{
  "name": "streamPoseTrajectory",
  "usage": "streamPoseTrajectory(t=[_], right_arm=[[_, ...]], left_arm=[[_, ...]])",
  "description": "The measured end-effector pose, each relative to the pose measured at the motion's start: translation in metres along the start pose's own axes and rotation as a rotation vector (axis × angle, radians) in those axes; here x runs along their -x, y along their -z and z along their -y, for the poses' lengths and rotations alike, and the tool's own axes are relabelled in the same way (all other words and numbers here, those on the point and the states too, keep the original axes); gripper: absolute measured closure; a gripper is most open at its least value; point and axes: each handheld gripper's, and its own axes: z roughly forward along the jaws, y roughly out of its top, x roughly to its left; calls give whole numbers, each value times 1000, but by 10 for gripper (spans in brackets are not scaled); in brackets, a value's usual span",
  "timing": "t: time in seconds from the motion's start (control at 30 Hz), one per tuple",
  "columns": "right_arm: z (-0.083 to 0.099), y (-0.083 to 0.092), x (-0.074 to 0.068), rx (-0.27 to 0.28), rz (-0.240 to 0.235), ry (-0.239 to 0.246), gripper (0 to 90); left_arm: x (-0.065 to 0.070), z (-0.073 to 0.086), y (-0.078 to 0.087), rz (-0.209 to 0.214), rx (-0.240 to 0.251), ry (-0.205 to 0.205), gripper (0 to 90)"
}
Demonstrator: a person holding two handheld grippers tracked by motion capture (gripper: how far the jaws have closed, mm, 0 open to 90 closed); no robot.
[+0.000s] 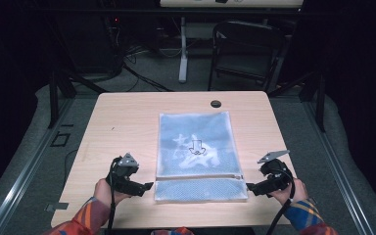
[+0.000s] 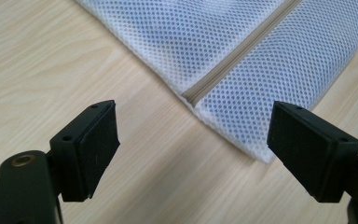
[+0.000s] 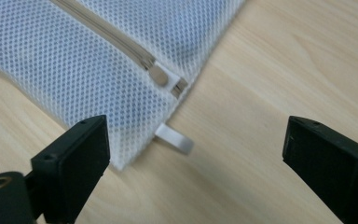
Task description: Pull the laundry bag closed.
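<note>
High view: a white mesh bag (image 1: pixel 196 156) is laid flat at the middle of the table (image 1: pixel 122 122), a blue printed item visible through its upper part and a zip line crossing it near the person's edge. The left tongs (image 1: pixel 150 186) are held just off the bag's near left corner and the right tongs (image 1: pixel 248 187) just off its near right corner, each pointed inward at the bag; neither is seen touching it. A chair (image 1: pixel 245 49) is seen on the floor beyond the table. Left gripper view: the left tongs (image 2: pixel 193 149) are spread wide with nothing between the pads; the bag's corner (image 2: pixel 242 135) and the closed end of the zip (image 2: pixel 242 51) lie ahead of them on the bare wood. Right gripper view: the right tongs (image 3: pixel 196 154) are likewise spread wide and empty; the zip slider (image 3: pixel 165 79) is parked at the bag's edge, and a small white loop tab (image 3: pixel 175 138) projects from the corner between the pads without being pressed. Judged from this layout, the bag is zipped shut and set down flat, so the packing appears complete; what may remain is only withdrawal of both hands, or a fresh grasp of the corners if the bag is to be shifted.
</note>
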Motion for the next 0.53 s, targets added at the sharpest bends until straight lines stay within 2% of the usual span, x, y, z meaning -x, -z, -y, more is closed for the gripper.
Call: streamPoseTrajectory(t=[0.03,0.07,0.13,0.27,0.33,0.4,0.47,0.53], right_arm=[[3,1,1,2,6,-7,50],[7,2,2,-11,6,-15,49],[13,4,3,-29,5,-17,49],[26,8,3,-39,23,-30,39],[31,7,3,-47,14,-32,18],[35,5,4,-77,15,-27,0],[38,3,5,-91,15,-18,0],[39,1,5,-98,35,-16,0]], left_arm=[[0,2,3,-9,5,5,158],[1,4,6,-34,12,-5,155],[2,8,13,-59,21,-16,154],[-1,16,21,-77,23,4,153],[-4,19,22,-87,14,16,146],[-9,21,20,-105,-12,35,113],[-12,23,14,-108,-64,52,46],[-18,25,8,-109,-105,59,28]])
